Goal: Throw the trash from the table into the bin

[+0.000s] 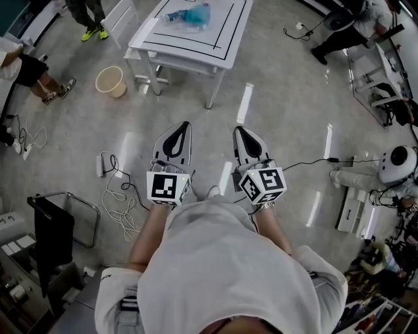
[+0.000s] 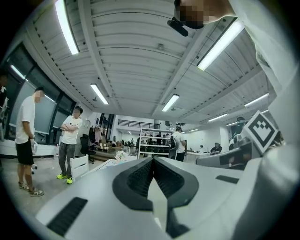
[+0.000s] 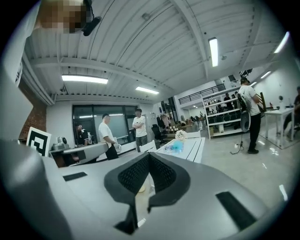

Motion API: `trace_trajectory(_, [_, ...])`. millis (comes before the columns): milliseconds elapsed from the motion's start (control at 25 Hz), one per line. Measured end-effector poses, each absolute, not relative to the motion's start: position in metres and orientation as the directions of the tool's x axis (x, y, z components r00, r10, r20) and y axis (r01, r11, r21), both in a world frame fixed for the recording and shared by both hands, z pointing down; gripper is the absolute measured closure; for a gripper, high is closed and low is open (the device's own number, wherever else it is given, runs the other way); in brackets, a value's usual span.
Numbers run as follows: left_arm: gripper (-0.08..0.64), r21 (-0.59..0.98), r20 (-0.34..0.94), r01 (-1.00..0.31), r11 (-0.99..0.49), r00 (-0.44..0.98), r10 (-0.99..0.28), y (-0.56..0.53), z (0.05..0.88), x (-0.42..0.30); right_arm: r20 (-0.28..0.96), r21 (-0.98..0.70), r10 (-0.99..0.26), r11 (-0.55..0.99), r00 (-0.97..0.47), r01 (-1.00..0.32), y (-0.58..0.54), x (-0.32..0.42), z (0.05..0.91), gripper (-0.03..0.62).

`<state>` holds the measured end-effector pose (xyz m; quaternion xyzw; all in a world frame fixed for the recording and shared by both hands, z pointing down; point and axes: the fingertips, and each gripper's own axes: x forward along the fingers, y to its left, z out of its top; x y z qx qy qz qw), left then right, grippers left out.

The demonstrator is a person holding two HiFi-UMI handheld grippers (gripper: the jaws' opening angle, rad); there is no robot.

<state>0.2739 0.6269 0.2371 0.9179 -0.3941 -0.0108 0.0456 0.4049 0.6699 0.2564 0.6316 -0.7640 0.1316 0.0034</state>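
A white table (image 1: 225, 40) marked with black lines stood at the top centre of the head view. The trash, a crumpled blue plastic bag (image 1: 193, 15), lay on its far end. The bin, a round beige plastic basket (image 1: 111, 81), sat on the floor to the left of the table, near one of its legs.

A stretch of glossy grey floor (image 1: 281, 124), streaked with reflected ceiling lights, lay between the person and the table. A white power strip (image 1: 100, 164) and loose coils of white cable (image 1: 121, 199) sprawled at centre left. A black metal-framed stand (image 1: 55, 228) stood at lower left and a round white fan (image 1: 397, 163) at the right edge. Bystanders ringed the room, one in neon-yellow shoes (image 1: 91, 31) at upper left and another standing (image 1: 353, 29) at upper right.

The person, in a white T-shirt, held both bare forearms forward and side by side. The left gripper (image 1: 183, 128) and right gripper (image 1: 240, 132) ran parallel and roughly level, aimed toward the table but well short of it.

Each gripper was grey moulded plastic and tapered to a point. Each had ribbed black pads and carried a white cube of black square markers (image 1: 168, 187) at the wrist.

In the left gripper view, the left gripper (image 2: 152, 161) had its jaws pressed together with nothing between them. The right gripper (image 3: 149, 157) was likewise closed and empty in its own view. There the table (image 3: 196, 146) and the blue bag (image 3: 177, 146) showed beyond its tip.
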Motion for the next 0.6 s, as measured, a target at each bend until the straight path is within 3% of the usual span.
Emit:
trace_trajectory(200, [0.555,0.104,0.072,-0.758,-0.644,0.651,-0.755,0.642,0.251,0.277,0.167,-0.201,-0.965,0.169,-0.204,-0.965,0.681,0.417,0.26,0.583])
trace_trajectory(600, [0.555,0.07,0.046,-0.821,-0.567,0.57,-0.82,0.673,0.233,0.304,0.112,-0.276,-0.975,0.156,-0.193,-0.948,0.708,0.483,0.256,0.583])
